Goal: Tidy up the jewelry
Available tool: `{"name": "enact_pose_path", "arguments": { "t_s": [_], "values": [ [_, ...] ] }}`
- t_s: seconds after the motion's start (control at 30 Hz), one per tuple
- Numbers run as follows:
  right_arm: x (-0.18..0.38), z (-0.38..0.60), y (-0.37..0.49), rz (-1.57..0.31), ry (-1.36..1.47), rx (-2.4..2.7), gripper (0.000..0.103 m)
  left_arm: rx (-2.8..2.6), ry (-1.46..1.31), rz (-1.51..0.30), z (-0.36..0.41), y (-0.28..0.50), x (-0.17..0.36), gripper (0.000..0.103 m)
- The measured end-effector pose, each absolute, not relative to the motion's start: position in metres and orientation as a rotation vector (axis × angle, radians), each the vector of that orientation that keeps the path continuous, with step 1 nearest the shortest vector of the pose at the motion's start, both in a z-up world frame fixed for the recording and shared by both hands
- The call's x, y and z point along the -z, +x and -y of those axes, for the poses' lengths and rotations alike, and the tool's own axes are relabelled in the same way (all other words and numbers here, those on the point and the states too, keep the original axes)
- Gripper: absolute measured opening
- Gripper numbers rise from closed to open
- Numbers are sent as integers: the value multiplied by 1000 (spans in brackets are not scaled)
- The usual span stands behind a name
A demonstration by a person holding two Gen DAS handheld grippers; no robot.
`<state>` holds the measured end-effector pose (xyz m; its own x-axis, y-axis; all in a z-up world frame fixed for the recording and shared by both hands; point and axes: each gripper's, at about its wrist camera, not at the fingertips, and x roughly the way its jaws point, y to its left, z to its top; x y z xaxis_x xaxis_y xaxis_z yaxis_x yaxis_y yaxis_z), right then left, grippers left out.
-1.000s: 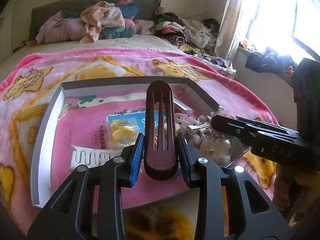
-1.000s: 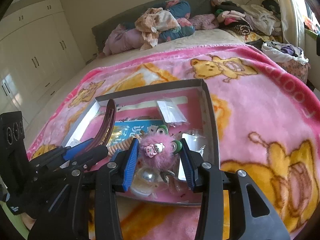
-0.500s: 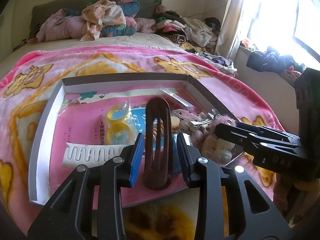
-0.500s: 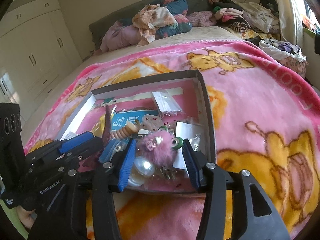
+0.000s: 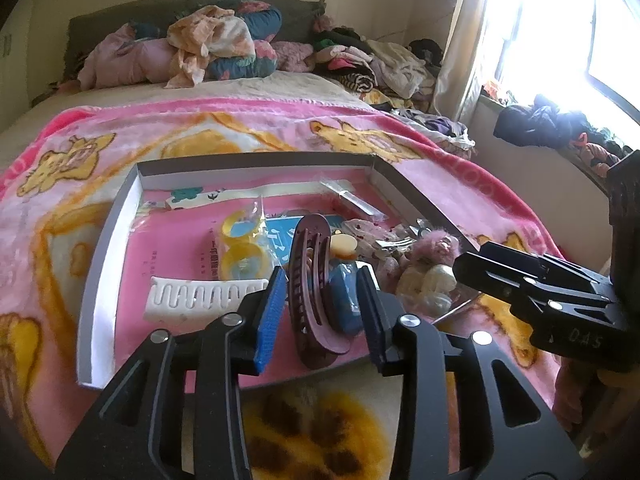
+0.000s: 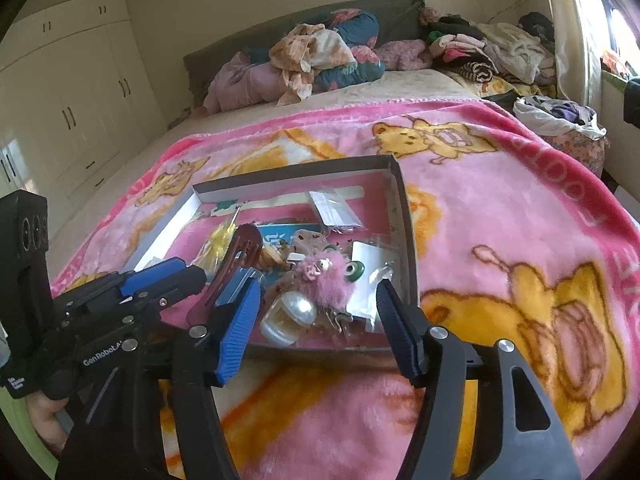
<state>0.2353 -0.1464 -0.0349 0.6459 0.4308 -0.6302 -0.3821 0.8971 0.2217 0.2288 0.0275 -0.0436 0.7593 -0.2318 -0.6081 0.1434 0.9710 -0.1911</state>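
Left wrist view: your left gripper (image 5: 322,304) stands with its jaws apart over the near edge of the shallow grey-walled box (image 5: 105,240), which lies on the pink cartoon blanket (image 5: 248,128). The dark maroon hair clip (image 5: 310,280) stands on edge between the jaws, tilted; its lower end rests on the pink floor of the box. The blue pad (image 5: 272,316) lies just beside the clip on one side and a gap shows on the other, so you cannot tell from this view whether any contact holds. A blue packet (image 5: 345,300) sits just behind the clip. To the left lie a white wavy comb (image 5: 204,296) and a bag of yellow rings (image 5: 240,252).

Right wrist view: your right gripper (image 6: 316,316) is wide open and holds nothing. Between and just beyond its pads, in the near right corner of the box (image 6: 400,208), lie the pink fluffy charm (image 6: 326,280) with green beads and a pearl-white round piece (image 6: 296,312), both resting on clear plastic bags. The left gripper (image 6: 160,280) enters from the left with the maroon clip (image 6: 236,264) leaning beside it. A small clear bag (image 6: 334,208) lies toward the far wall of the box.

A heap of clothes (image 6: 312,60) covers the head of the bed
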Motion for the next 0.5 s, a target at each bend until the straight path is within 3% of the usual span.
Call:
{"name": "enact_pose_path", "arguments": {
  "t_s": [0.5],
  "values": [
    [22, 153, 185, -615, 19, -421, 87, 183, -115, -645, -29, 187, 29, 60]
  ]
}}
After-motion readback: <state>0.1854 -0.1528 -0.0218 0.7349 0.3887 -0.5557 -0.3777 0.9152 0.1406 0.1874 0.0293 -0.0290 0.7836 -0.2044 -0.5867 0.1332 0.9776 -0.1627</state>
